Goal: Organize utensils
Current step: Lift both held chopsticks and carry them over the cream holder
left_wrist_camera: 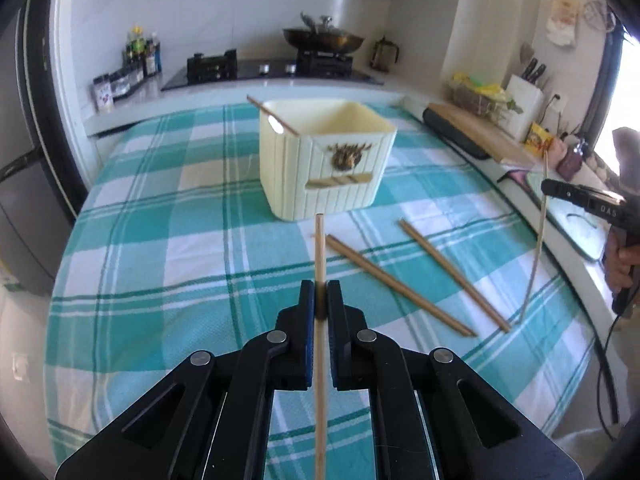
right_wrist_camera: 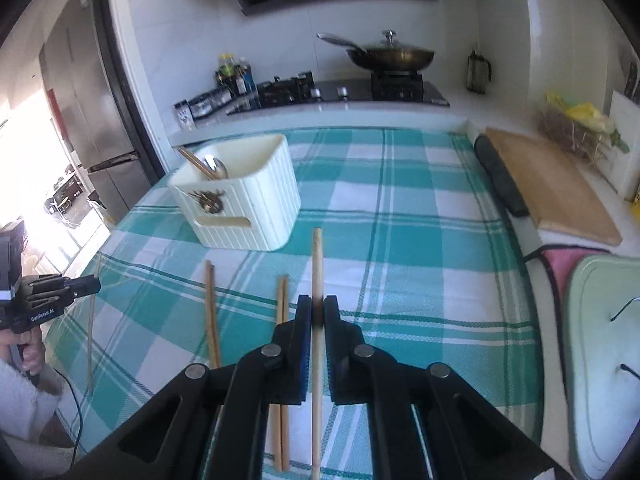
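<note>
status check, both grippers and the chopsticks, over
Left gripper shut on a chopstick. Right gripper shut on another. Two pairs on cloth. Path to holder clear.

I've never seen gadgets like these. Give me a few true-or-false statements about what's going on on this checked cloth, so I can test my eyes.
1. Each of the tongs, left tongs and right tongs, is clamped on a single chopstick, the left chopstick and the right chopstick. True.
2. The cream holder is lying on its side. False: it stands upright on the checked cloth.
3. More loose chopsticks lie on the cloth. True.
4. The holder is empty. False: a spoon and a stick already lean inside.
5. A lidded pan sits on the stove behind. True.
</note>
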A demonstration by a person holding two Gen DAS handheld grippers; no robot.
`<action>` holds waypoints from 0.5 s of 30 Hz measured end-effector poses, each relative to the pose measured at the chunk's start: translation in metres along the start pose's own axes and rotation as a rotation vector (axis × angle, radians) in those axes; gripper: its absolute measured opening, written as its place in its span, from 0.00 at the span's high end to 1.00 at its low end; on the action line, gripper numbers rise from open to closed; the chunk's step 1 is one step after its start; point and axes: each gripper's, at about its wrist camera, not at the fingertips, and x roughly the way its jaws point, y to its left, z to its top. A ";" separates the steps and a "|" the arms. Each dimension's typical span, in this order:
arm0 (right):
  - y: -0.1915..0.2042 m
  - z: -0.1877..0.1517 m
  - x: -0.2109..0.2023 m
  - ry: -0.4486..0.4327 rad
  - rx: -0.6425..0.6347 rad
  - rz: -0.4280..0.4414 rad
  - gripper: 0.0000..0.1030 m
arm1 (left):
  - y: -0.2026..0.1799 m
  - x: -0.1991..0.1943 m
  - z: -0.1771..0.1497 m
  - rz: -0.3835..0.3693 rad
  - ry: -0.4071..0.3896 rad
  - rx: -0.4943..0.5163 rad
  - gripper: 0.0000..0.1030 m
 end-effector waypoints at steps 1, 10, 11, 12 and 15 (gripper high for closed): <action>0.004 0.003 -0.011 -0.023 -0.014 0.001 0.94 | -0.002 -0.013 0.003 -0.012 -0.029 0.002 0.96; 0.048 0.012 -0.084 -0.189 -0.106 0.001 0.94 | -0.007 -0.066 0.020 -0.042 -0.167 -0.014 0.96; 0.051 0.015 -0.086 -0.199 -0.111 0.002 0.94 | -0.006 -0.068 0.024 -0.042 -0.174 -0.014 0.96; 0.053 0.020 -0.088 -0.211 -0.115 0.001 0.94 | -0.005 -0.071 0.029 -0.044 -0.182 -0.016 0.96; 0.058 0.038 -0.088 -0.244 -0.124 -0.006 0.94 | -0.001 -0.082 0.051 -0.053 -0.213 -0.022 0.96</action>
